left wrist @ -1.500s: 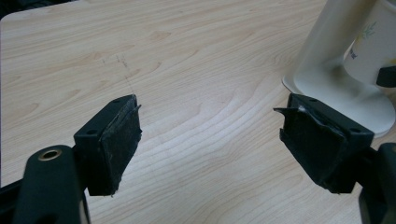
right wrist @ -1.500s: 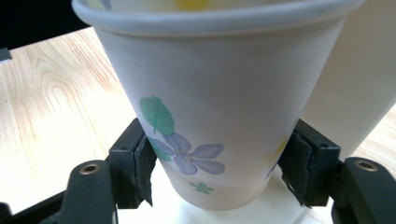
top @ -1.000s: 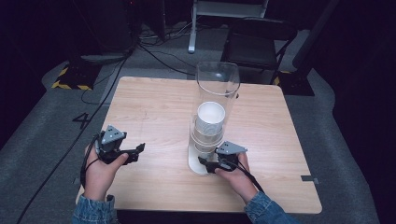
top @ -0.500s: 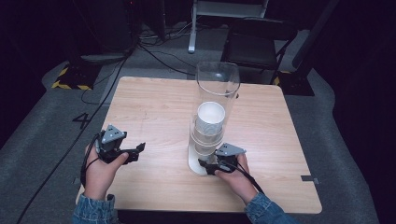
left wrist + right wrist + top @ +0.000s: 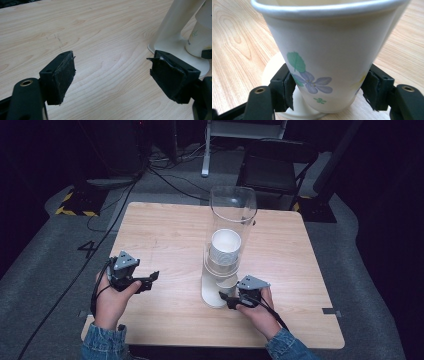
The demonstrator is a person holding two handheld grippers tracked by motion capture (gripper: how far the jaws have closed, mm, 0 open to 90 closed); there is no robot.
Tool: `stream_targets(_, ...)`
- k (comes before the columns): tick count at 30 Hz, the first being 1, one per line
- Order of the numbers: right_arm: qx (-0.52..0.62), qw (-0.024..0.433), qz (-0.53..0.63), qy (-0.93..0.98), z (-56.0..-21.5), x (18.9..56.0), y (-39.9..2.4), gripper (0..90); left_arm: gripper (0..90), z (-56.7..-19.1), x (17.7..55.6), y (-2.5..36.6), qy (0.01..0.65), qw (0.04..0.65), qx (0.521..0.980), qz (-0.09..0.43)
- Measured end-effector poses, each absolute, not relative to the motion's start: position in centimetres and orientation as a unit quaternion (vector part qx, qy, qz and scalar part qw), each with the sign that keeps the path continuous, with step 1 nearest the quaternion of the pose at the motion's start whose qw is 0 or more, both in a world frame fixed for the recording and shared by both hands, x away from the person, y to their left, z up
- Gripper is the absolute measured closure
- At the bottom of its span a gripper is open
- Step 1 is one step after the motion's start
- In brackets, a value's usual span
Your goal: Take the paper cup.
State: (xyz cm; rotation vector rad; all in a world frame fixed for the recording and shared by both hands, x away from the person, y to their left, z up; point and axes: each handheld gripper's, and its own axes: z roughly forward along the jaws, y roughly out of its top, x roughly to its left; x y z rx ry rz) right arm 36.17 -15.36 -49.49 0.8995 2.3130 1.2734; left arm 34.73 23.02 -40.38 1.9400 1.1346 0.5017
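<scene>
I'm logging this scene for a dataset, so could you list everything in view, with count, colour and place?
table: one, light wood, centre of the high view.
cup dispenser: one, clear tube on a white base, standing mid-table.
paper cups: a white stack inside the tube, count unclear; the lowest cup has a flower print and hangs out at the bottom.
chair: one, black, beyond the table.
cables: several, dark, on the grey floor.
left gripper: one, black, jaws open over bare wood at the near left.
right gripper: one, black, jaws on either side of the lowest cup.
hands: two, denim sleeves, near edge.
</scene>
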Motion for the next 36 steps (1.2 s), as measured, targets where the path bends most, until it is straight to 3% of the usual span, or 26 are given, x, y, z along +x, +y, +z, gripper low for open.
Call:
stream_targets(23,0.347,0.197,0.436,0.807,-48.9,35.0,-19.1,34.3,19.6,-40.4,36.8,21.0,0.427,0.411,0.784,0.187)
stream_targets(36,0.404,0.196,0.488,0.748,-47.0,36.1,-21.5,34.0,19.5,-40.5,36.6,21.2,0.43,0.409,0.783,0.186)
